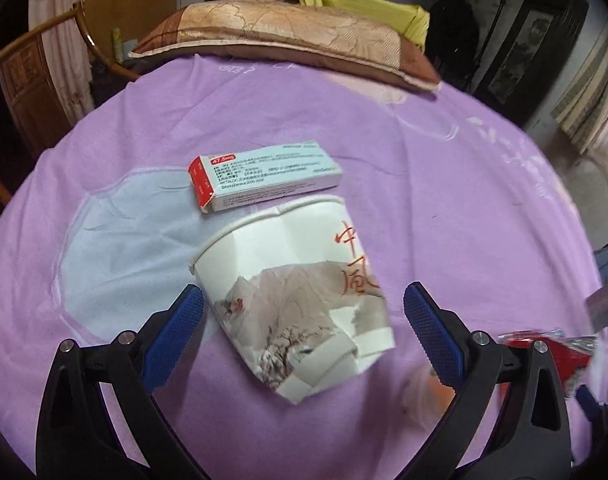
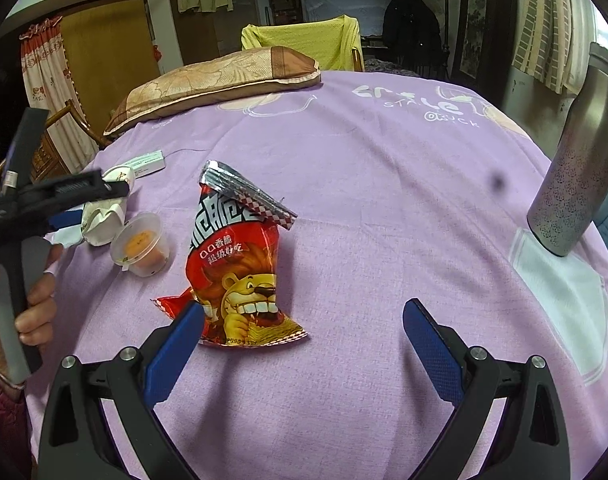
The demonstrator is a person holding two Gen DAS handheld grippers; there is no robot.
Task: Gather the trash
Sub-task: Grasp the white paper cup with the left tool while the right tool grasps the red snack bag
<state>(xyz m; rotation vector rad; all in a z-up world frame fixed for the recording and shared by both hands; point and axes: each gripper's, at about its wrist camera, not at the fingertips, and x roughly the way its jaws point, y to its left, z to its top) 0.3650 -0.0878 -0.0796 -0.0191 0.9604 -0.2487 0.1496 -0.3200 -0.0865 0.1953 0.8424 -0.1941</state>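
Purple bedsheet (image 1: 444, 200); cup (image 1: 295, 300) between left tongs (image 1: 304, 312).

The bed sheet (image 2: 384, 200) is matt lilac cloth with a fine weave. The crushed paper cup (image 1: 295, 280) is creased, matt printed paper; the medicine box (image 1: 263, 176) is smooth card. The snack bag (image 2: 239, 272) is glossy crinkled foil. The jelly cup (image 2: 141, 246) is cloudy plastic. The flask (image 2: 576, 168) is brushed metal with a patterned lower part.

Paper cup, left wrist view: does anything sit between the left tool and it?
Nothing visible does. The crushed paper cup lies on the purple cloth, partly between the open left tool; the medicine box lies beyond it.
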